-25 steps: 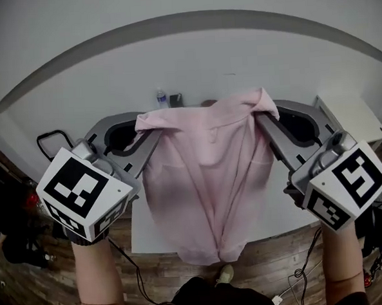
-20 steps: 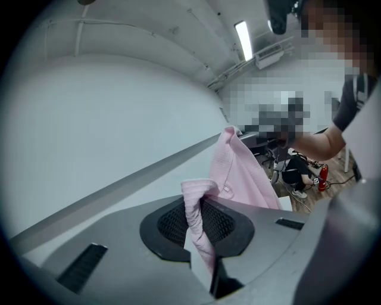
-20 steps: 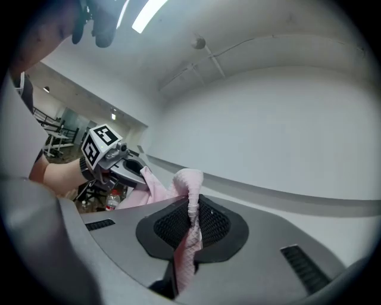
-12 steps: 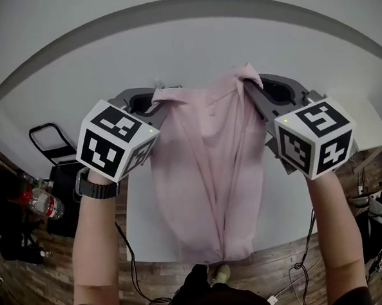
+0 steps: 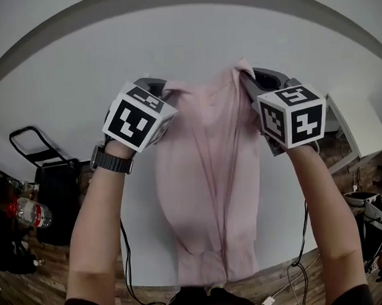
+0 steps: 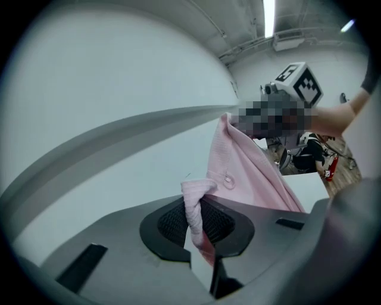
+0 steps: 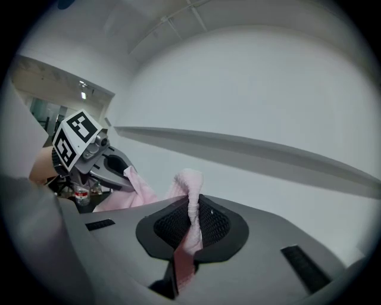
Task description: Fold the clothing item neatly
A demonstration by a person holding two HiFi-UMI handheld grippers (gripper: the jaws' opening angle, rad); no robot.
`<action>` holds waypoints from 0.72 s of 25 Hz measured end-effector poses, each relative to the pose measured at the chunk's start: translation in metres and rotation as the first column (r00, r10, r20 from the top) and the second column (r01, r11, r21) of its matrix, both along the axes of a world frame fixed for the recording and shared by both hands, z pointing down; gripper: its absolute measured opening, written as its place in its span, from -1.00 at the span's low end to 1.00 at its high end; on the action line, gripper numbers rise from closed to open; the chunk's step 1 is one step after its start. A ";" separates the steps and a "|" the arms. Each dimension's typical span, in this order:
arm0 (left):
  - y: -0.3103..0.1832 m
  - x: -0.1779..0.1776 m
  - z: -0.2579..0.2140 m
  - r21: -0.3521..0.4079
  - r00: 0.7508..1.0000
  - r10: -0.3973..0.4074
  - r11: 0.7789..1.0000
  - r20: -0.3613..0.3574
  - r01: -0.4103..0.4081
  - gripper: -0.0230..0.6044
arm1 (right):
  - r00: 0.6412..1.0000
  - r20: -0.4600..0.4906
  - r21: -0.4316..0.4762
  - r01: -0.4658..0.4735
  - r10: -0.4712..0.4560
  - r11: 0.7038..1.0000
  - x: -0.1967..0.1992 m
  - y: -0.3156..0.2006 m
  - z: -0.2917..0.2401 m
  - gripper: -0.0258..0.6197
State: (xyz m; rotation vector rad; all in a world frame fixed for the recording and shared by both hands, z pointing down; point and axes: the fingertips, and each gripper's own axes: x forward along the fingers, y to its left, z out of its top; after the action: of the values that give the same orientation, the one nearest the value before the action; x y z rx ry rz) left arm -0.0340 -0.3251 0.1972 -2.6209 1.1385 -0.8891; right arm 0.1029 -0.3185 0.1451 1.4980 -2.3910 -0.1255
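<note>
The shirt (image 5: 209, 180) extends over the table (image 5: 66, 111), with its hem at the table's near edge and its top edge stretched above the table's middle. The left gripper (image 6: 198, 229) is clamped on the shirt's left top corner, fabric bunched between its jaws. The right gripper (image 7: 189, 232) is clamped likewise on the right top corner.

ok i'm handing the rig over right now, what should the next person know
Left gripper: shut on the pink shirt, pinching one top corner.
Right gripper: shut on the other top corner.
Shirt: stretched between both grippers with its top end lifted. Its lower end seems to trail onto the white table near the front edge.
Done: shirt picked up and spread; no fold visible.
Left: lay it flat, then make every fold.
</note>
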 end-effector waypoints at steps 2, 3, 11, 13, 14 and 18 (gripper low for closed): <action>-0.027 -0.002 0.018 -0.019 1.000 0.002 1.000 0.012 -0.002 -0.82 | 1.000 -0.004 -0.018 -0.024 0.024 1.000 -0.001 -0.027 0.020 -0.83; -0.040 -0.006 0.029 -0.031 1.000 0.000 1.000 0.019 0.000 -0.82 | 0.999 -0.006 -0.028 -0.036 0.036 0.999 -0.005 -0.041 0.031 -0.83; -0.119 -0.019 0.142 -0.105 0.996 -0.006 0.994 0.090 0.015 -0.82 | 0.996 -0.012 -0.099 -0.094 0.093 0.991 -0.010 -0.121 0.148 -0.83; -0.133 -0.020 0.174 -0.139 0.997 -0.012 0.990 0.079 0.023 -0.82 | 0.995 -0.017 -0.126 -0.104 0.103 0.987 -0.006 -0.137 0.187 -0.83; -0.138 -0.020 0.189 -0.154 0.997 -0.018 0.988 0.070 0.029 -0.82 | 0.994 -0.019 -0.139 -0.111 0.109 0.984 -0.003 -0.143 0.205 -0.83; -0.159 -0.021 0.240 -0.176 0.998 -0.049 0.983 0.050 0.058 -0.82 | 0.991 -0.037 -0.182 -0.135 0.130 0.974 0.003 -0.159 0.265 -0.83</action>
State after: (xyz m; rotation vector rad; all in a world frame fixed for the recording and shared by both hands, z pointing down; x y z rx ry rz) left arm -0.0551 -0.4842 0.4374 -2.7042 1.1741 -1.1035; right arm 0.1058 -0.4773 0.4104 1.5521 -2.2079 0.1051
